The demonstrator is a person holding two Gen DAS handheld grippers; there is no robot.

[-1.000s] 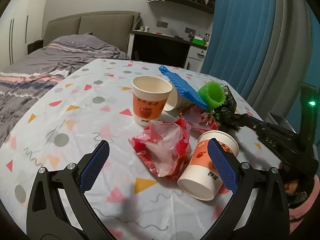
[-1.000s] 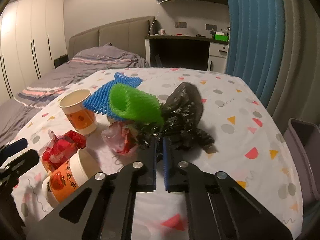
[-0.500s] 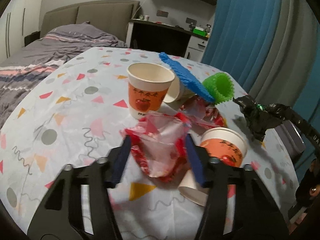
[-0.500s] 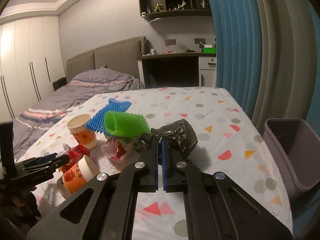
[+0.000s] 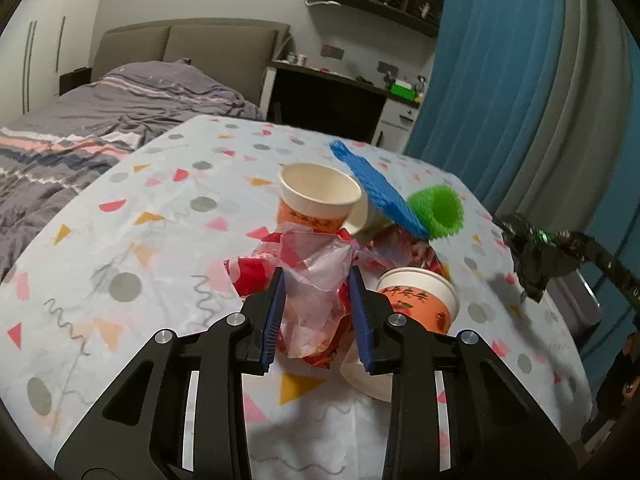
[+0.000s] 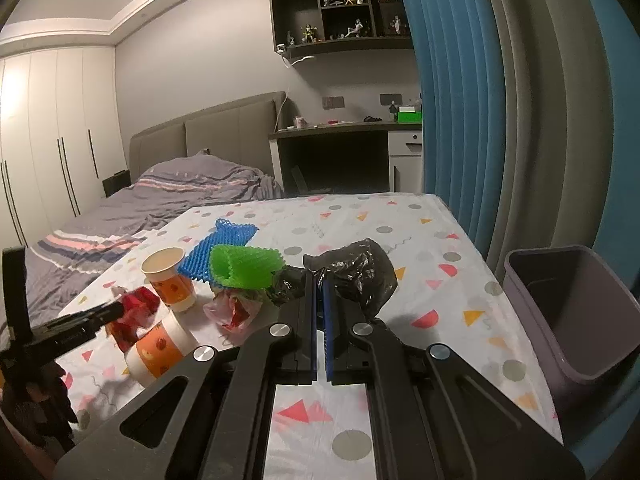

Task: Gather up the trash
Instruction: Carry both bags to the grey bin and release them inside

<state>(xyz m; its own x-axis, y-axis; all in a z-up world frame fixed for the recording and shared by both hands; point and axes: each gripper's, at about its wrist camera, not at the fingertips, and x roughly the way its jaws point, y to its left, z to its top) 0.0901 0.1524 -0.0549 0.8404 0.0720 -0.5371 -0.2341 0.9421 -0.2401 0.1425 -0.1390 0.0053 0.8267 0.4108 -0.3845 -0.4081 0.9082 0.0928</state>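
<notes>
The left hand-held gripper (image 5: 318, 312) has just been closing and now squeezes the red wrapper (image 5: 308, 280). The right hand-held gripper (image 6: 319, 280) pinches the black bag (image 6: 356, 276) tight. Next, I think both go to the bin (image 6: 576, 320).

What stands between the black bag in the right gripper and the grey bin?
Nothing visible. The right gripper holds the black bag above the tablecloth; only bare cloth lies toward the grey bin, which stands beside the table's edge, mouth open.

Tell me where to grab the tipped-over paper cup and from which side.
Grip the tipped paper cup across its side wall near the open rim, coming from above. It lies on its side beside the red wrapper now between the left gripper pads, so a level approach would likely snag the wrapper.
</notes>
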